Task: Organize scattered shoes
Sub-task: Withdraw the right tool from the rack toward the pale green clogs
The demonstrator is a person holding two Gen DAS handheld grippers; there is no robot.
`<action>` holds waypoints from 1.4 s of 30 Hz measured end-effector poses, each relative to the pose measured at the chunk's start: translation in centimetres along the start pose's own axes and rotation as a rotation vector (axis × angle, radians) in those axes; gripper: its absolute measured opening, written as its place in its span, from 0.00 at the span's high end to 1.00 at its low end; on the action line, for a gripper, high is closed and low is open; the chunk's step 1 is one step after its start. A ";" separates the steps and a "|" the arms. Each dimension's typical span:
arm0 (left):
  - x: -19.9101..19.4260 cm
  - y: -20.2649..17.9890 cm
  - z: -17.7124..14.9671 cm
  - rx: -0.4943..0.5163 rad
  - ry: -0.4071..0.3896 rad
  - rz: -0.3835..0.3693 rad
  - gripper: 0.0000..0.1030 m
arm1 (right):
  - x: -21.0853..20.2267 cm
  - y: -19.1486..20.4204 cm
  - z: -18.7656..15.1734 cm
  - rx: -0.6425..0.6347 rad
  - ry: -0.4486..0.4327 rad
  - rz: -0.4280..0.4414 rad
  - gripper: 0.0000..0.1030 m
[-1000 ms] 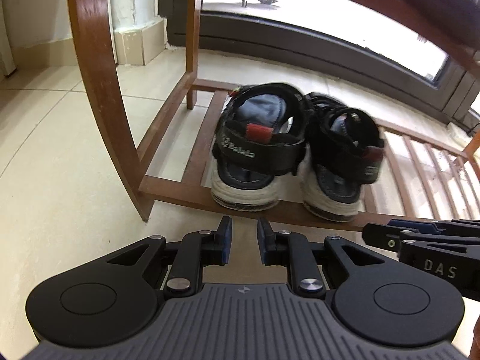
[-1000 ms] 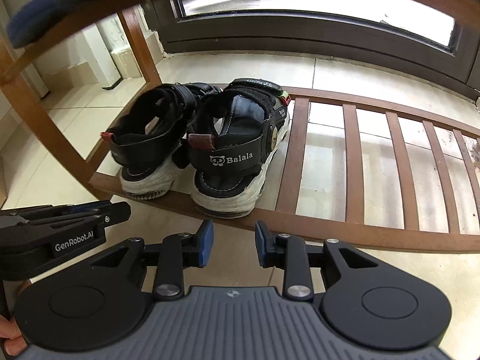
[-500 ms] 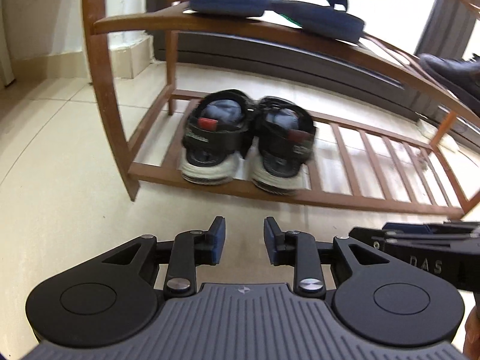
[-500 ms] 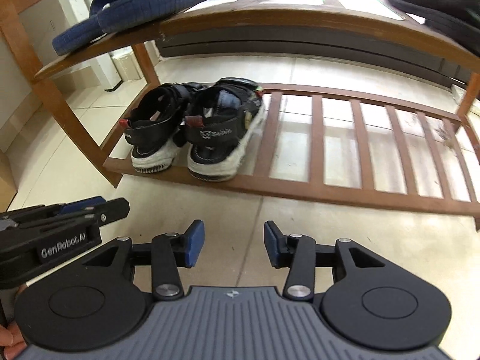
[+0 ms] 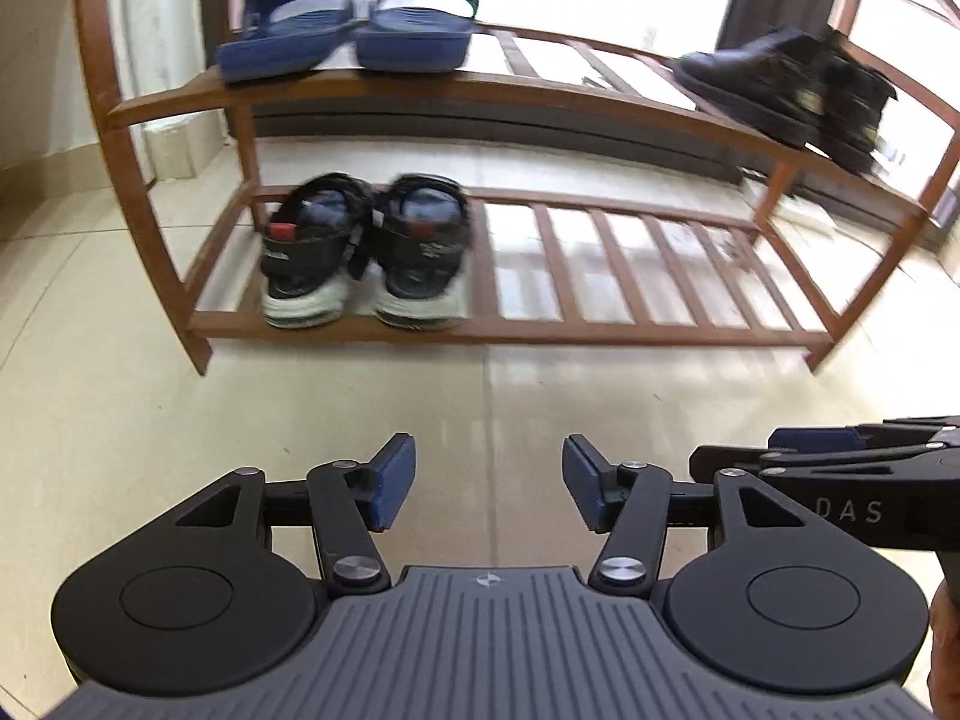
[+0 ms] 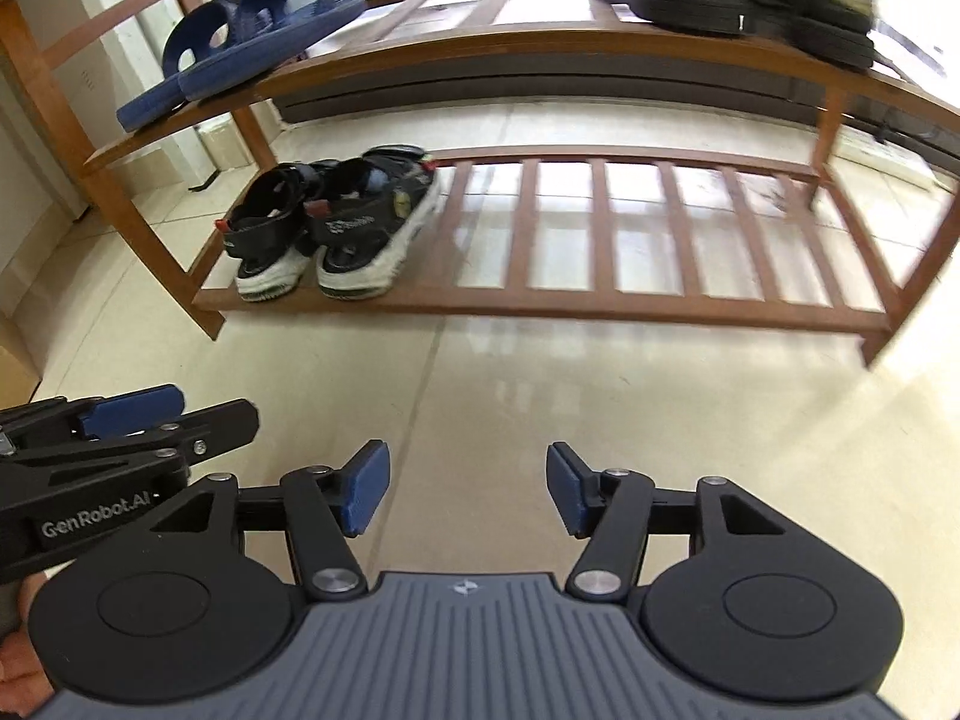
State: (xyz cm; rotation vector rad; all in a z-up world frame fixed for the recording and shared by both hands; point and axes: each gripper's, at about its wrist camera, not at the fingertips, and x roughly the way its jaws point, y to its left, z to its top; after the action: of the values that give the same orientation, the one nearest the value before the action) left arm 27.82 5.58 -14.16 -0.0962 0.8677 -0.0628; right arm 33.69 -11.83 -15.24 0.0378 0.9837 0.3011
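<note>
Shoes sit in 3 pairs on the wooden rack [image 5: 336, 333]: black sandals [image 5: 363, 252] side by side at the left end of the bottom shelf, heels outward, blue slippers [image 5: 351, 24] above them on the upper shelf, dark shoes [image 5: 786, 84] at that shelf's right end. The left gripper [image 5: 489, 492] and right gripper [image 6: 468, 489] hang over bare floor tiles [image 6: 600, 396], well apart from the rack, jaws opening with nothing between them. No stray shoe shows, so the step in hand looks like searching for the next one: sweep the floor slowly, since the pictures blur, keep both jaws wide, and approach a shoe heel-first
</note>
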 end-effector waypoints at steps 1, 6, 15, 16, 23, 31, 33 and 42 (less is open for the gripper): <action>-0.4 -0.5 -0.1 0.012 0.007 -0.010 0.42 | -0.8 -0.5 -0.5 0.008 -0.005 -0.004 0.31; -3.6 -4.2 -0.8 0.170 0.002 -0.093 0.41 | -4.6 -3.0 -2.9 0.036 -0.027 -0.016 0.26; -7.5 -9.7 -3.8 0.295 0.039 -0.205 0.37 | -10.9 -8.4 -8.3 0.119 -0.055 -0.091 0.09; -7.9 -10.4 -4.2 0.296 0.035 -0.213 0.35 | -11.7 -9.1 -9.2 0.133 -0.058 -0.104 0.07; -8.9 -16.9 -6.7 0.323 0.042 -0.295 0.27 | -15.5 -13.8 -14.4 0.206 -0.055 -0.175 0.02; -8.5 -23.7 -11.9 0.414 0.066 -0.389 0.23 | -19.3 -18.9 -20.6 0.326 -0.074 -0.283 0.02; -8.2 -25.4 -13.4 0.441 0.084 -0.417 0.23 | -20.1 -20.1 -22.4 0.355 -0.076 -0.316 0.02; -6.9 -31.0 -17.4 0.465 0.170 -0.521 0.23 | -23.7 -24.4 -30.2 0.445 -0.060 -0.447 0.02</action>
State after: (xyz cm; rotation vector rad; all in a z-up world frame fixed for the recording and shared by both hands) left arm 9.52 -25.63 -16.71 0.1231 0.9592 -0.7652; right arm 2.28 -44.68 -16.84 0.2272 0.9556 -0.3300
